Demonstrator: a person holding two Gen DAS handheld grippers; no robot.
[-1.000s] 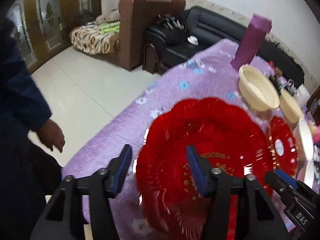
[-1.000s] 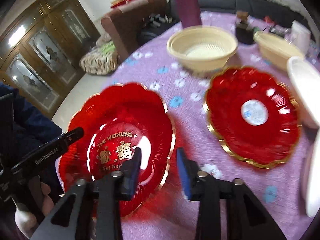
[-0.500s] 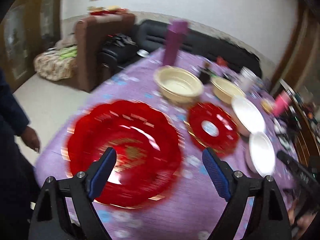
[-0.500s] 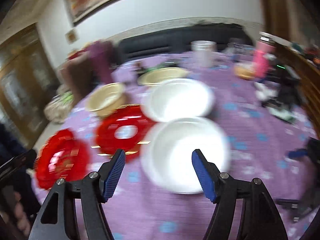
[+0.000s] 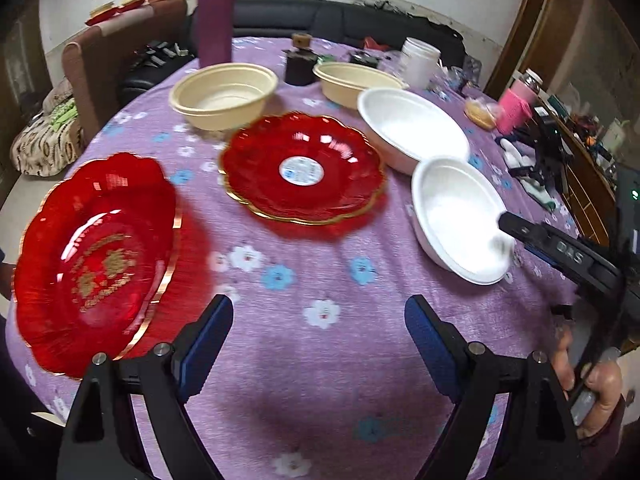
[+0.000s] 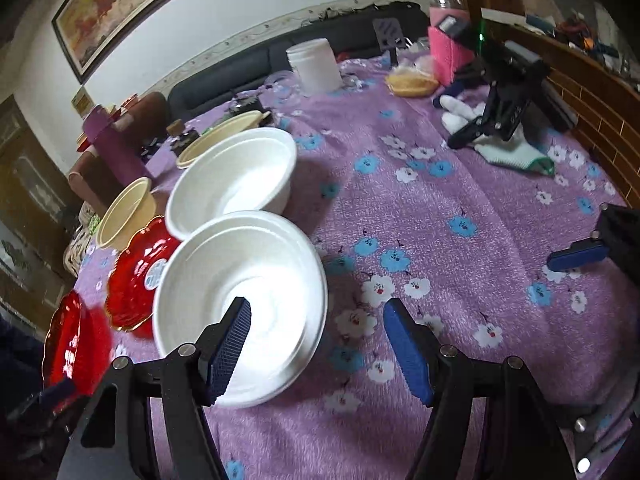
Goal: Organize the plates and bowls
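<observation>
Two grippers hover over the purple floral tabletop (image 5: 320, 360), both with fingers spread and gripping nothing. Ahead and left of the left gripper (image 5: 319, 326) lies a red plate with gold lettering (image 5: 94, 258); straight ahead beyond the fingers sits a second red plate with a round label (image 5: 302, 168), with two cream bowls (image 5: 224, 94) farther back. At the right gripper (image 6: 316, 338), the left finger (image 6: 230, 346) overlaps the near white bowl (image 6: 240, 300); another white bowl (image 6: 234, 180) sits just behind it.
</observation>
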